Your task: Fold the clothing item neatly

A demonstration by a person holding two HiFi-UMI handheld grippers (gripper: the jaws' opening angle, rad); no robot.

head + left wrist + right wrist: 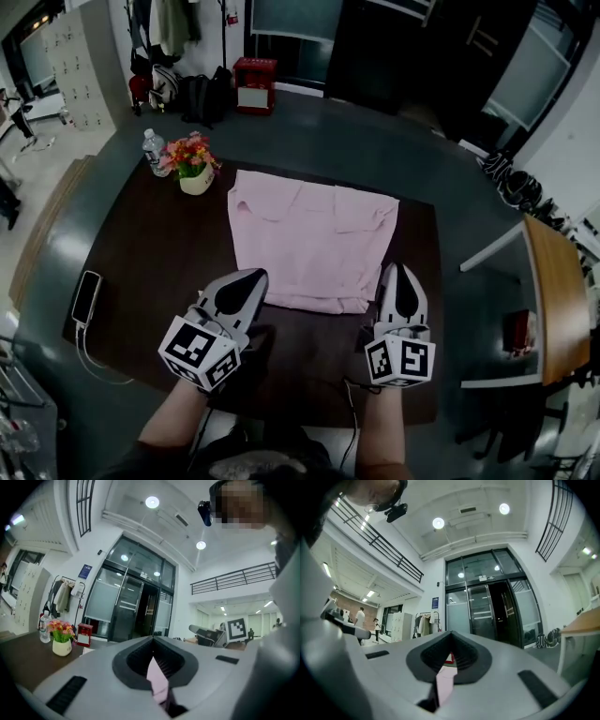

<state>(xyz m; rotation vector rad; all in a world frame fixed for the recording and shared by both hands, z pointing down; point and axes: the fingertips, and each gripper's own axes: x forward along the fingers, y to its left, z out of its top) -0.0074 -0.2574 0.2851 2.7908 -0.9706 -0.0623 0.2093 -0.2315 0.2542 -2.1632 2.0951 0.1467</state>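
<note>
A pink shirt (309, 234) lies spread flat on the dark table (150, 253), collar end toward me. Both grippers hover over its near hem. My left gripper (251, 279) sits at the hem's left corner, and in the left gripper view its jaws are shut with a strip of pink cloth (157, 679) pinched between them. At the hem's right corner is my right gripper (399, 274); the right gripper view shows it shut on a fold of the same pink cloth (443, 685). Each gripper points roughly level, looking out across the room.
A flower pot (195, 171) and a water bottle (153, 150) stand at the table's far left corner. A phone (86, 296) with a cable lies at the left edge. A red box (254, 84) and bags are on the floor beyond; a wooden table (558, 300) stands right.
</note>
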